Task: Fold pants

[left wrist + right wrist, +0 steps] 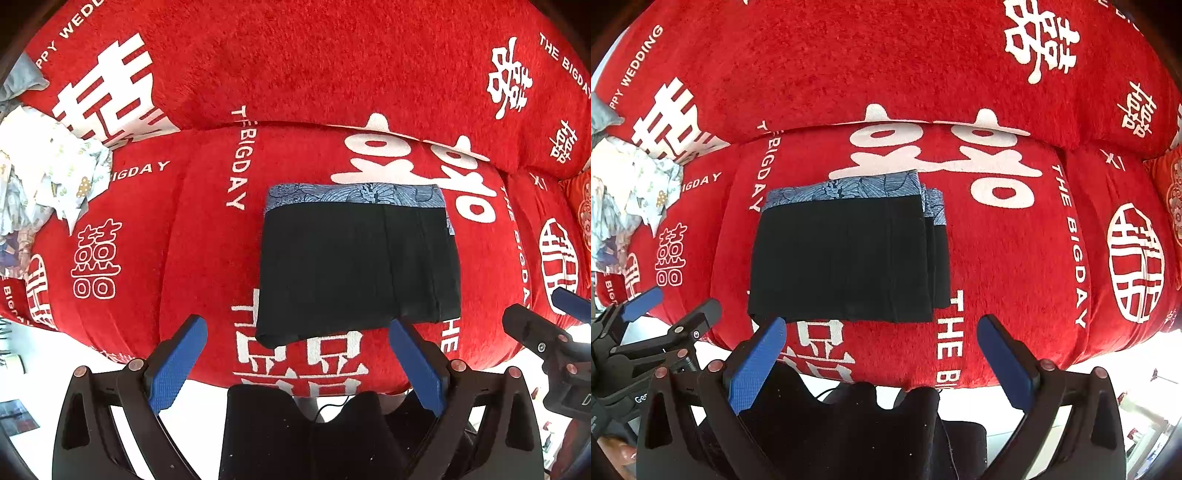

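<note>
Black pants (354, 266) (846, 258) lie folded into a compact rectangle on the red sofa seat, with a blue patterned waistband along the far edge. My left gripper (295, 328) is open just in front of the pants' near edge, nothing between its blue pads. My right gripper (882, 328) is also open, near the pants' front edge, holding nothing. In the left wrist view the right gripper (546, 325) shows at the right edge; in the right wrist view the left gripper (653, 310) shows at the left edge.
The sofa (295, 66) is covered in red cloth with white lettering, its backrest rising behind the pants. A crumpled pile of pale printed clothes (48, 177) (631, 188) lies on the seat's far left. A person's dark-clad legs (314, 435) are below the grippers.
</note>
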Tool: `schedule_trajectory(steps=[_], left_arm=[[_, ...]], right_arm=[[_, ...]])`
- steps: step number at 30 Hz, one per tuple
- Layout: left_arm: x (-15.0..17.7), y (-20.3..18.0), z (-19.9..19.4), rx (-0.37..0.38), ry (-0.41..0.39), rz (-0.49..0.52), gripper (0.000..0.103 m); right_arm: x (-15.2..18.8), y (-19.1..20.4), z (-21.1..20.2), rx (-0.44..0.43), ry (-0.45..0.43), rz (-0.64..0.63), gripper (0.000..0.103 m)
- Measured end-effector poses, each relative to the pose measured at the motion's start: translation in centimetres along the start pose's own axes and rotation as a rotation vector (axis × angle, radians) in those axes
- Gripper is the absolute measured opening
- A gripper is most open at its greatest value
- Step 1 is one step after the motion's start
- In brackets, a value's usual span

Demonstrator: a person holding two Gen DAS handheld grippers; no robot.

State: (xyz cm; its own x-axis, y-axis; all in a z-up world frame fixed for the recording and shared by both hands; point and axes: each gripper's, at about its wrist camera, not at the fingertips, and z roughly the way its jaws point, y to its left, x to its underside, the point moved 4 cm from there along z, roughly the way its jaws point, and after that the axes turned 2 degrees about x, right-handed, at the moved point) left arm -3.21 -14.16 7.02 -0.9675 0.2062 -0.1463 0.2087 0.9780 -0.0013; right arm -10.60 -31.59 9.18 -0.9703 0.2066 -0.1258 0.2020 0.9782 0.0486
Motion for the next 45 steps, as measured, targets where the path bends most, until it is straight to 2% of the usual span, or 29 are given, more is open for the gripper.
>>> schedule_trajectory(steps=[45], left_arm=[[-0.06,0.17,-0.04,-0.031,-0.010,0.024,0.099]], right_arm=[[-0.46,0.89,0.10,0.040,-0.010,-0.060,0.103]])
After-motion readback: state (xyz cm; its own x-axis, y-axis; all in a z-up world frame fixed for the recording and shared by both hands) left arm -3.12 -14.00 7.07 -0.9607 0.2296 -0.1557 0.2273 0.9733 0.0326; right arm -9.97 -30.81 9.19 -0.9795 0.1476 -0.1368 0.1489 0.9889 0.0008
